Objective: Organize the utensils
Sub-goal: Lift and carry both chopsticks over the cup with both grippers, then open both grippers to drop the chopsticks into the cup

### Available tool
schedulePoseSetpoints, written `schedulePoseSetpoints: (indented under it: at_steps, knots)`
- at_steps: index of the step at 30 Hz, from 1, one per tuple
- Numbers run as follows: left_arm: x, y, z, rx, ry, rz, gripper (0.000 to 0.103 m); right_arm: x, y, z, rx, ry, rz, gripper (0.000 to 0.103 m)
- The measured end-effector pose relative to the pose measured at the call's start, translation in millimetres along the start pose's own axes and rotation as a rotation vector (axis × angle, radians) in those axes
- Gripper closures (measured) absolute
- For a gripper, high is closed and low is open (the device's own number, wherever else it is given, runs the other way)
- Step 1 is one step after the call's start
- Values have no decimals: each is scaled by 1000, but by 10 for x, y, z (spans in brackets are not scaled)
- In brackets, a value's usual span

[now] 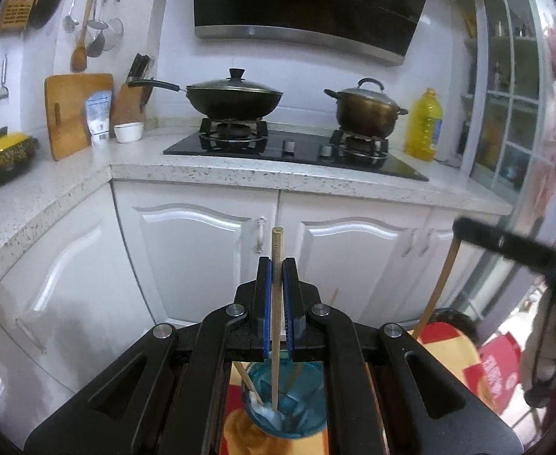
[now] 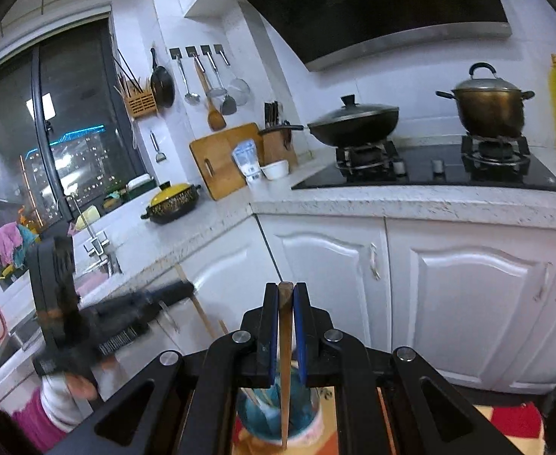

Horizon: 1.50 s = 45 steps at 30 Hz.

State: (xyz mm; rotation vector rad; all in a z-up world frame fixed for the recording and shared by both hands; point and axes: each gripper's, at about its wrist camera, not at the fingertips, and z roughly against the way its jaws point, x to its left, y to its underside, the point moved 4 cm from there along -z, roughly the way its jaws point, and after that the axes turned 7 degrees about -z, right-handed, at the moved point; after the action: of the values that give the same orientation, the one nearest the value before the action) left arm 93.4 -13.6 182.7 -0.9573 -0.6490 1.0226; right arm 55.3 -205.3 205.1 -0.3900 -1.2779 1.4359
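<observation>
Currently we have each tool pinching one chopstick: the left tool a pale wooden chopstick, the right tool a darker brown chopstick. Both sticks reach down into the blue glass cup at lower centre. Others remain inside, so sorting looks barely begun.

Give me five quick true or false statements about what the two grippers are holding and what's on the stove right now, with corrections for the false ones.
1. The left gripper is shut on a pale chopstick. True.
2. The right gripper is open and empty. False: it is shut on a darker brown chopstick.
3. A blue cup with more sticks in it sits below the left gripper. True.
4. The black wok on the stove has no lid. False: a lid with a black knob covers it.
5. The yellow oil bottle stands left of the wok. False: it stands right of the lidded metal pot.
</observation>
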Motion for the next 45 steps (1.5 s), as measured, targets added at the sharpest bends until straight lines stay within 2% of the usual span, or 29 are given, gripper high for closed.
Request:
schedulePoseSetpoints:
  at_steps: [2,5,8,14,19,21,22,23,25,28,32,35,45]
  knots:
    - [-2,87,-124,9,-34,-14,99,65,6,-152,-1,-4,4,96]
    - [32,239,-285,42,-14,25,99,121,110,-402,16,26,38,96]
    - [75,366,-401,50,-31,49,99,88,307,-624,55,44,49,96]
    - [90,645,-574,113,-27,74,99,-132,735,-947,173,54,17,96]
    - [109,793,-653,154,-23,103,99,-388,918,-1070,244,57,-62,96]
    - [103,813,-656,167,-14,114,99,-481,939,-1069,245,62,-107,96]
    - [103,815,-655,168,-10,120,99,-514,948,-1048,245,55,-126,92]
    - [102,819,-650,170,-10,124,99,-532,942,-1030,243,50,-136,79]
    - [92,833,-644,185,-10,131,92,-576,948,-959,235,41,-161,64]
    - [87,849,-623,194,9,154,74,-615,962,-860,239,34,-178,64]
    - [47,840,-546,198,10,158,71,-666,1053,-719,250,45,-176,64]
    - [-21,834,-459,194,9,150,63,-692,1120,-636,260,58,-162,64]
    - [-454,967,-262,200,-23,41,58,-841,1376,-359,267,163,-143,63]
